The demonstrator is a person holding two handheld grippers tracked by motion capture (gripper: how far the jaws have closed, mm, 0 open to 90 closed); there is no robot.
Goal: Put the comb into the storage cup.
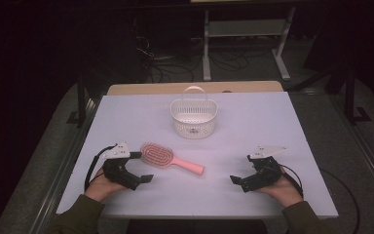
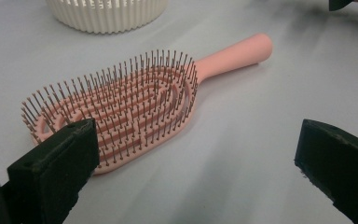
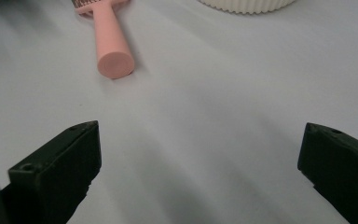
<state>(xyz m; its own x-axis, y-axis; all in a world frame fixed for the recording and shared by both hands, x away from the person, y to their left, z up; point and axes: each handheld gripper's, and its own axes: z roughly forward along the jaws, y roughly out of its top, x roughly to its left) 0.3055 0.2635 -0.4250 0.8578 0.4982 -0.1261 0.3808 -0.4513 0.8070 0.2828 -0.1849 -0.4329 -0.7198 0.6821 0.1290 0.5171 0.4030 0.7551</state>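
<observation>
We've got both grippers resting low on the white table (image 1: 253,122), one in each hand. Left gripper (image 1: 139,168): jaws spread wide, nothing between them, nothing touched. In the left gripper view its near jaw overlaps the brush head at the picture's edge, but we can't confirm contact; the high view shows a gap. Right gripper (image 1: 241,170): jaws equally wide, gripping nothing, bare tabletop between them.

Pink hairbrush (image 1: 168,158) lies flat, bristles up, just beside the left gripper, head toward it, handle pointing toward the right gripper (well apart from that one). White slatted basket (image 1: 194,117) with a loop handle stands upright behind the brush, near the table's far edge, not touching it.

Room is dark: tangled cables (image 1: 175,66) on the floor and a white metal frame (image 1: 246,41) beyond the table.
</observation>
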